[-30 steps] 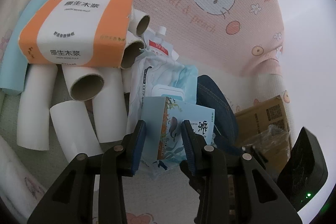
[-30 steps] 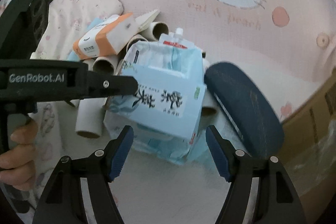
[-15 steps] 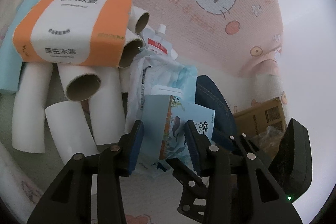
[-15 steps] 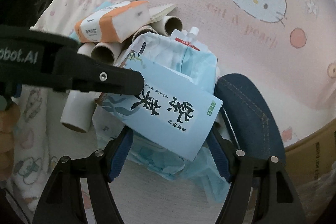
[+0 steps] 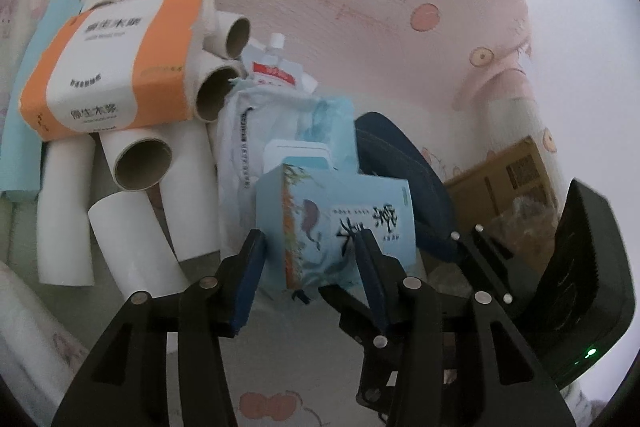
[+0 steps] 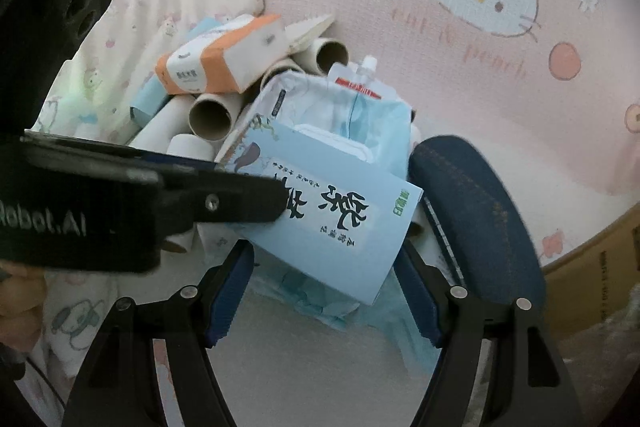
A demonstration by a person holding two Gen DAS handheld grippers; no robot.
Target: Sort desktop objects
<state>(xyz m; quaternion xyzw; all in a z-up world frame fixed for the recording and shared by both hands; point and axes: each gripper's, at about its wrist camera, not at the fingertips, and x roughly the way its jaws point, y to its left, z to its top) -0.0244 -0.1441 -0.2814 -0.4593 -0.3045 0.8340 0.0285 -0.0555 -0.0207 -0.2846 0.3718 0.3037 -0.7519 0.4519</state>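
On the pink blanket (image 5: 400, 75), the light blue box (image 5: 344, 223) leans against the wipes pack (image 5: 260, 131), between the fingers of the left gripper (image 5: 310, 267), which have just been opening; they seem no longer to press it. The right gripper (image 6: 324, 291) stands open around its lower end. The box looks light, stiff cardboard; better to hold it across the narrow sides.

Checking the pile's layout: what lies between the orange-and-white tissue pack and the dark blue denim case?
In the left wrist view, brown-cored cardboard tubes, a white-and-blue wet-wipes pouch and a red-labelled spout pouch lie between the tissue pack and denim case.
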